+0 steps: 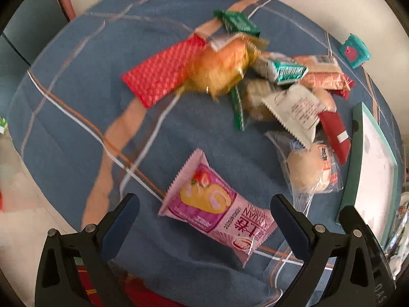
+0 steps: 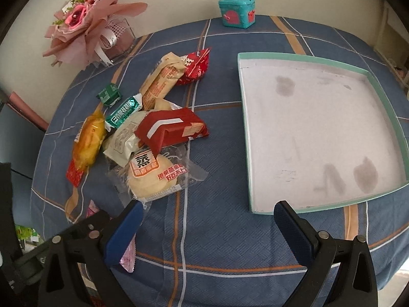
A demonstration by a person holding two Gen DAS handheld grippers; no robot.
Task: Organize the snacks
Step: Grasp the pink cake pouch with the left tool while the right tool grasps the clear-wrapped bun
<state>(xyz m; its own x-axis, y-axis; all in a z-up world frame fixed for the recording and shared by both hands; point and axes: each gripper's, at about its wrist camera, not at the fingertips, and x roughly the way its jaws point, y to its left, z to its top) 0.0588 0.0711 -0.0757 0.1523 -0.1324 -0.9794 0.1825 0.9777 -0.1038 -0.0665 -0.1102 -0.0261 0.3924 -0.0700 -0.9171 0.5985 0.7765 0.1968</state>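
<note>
Pink strawberry cake roll packet (image 1: 217, 211) lying flat on the blue plaid tablecloth (image 1: 76, 117), between the wide-open, empty left gripper (image 1: 204, 217) fingers. Heap of snacks (image 2: 150, 128) farther off, beside a shallow teal-rimmed box (image 2: 383, 97), white and stained inside. Right gripper (image 2: 208, 223) also wide open, holding nothing. Pink flower bouquet (image 2: 81, 25) by the pale wall.

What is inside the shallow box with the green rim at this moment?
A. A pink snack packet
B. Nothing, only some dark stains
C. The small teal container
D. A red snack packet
B: the box holds no snacks, its pale floor shows only dark stains, and the snacks lie beside it on the cloth.
</note>
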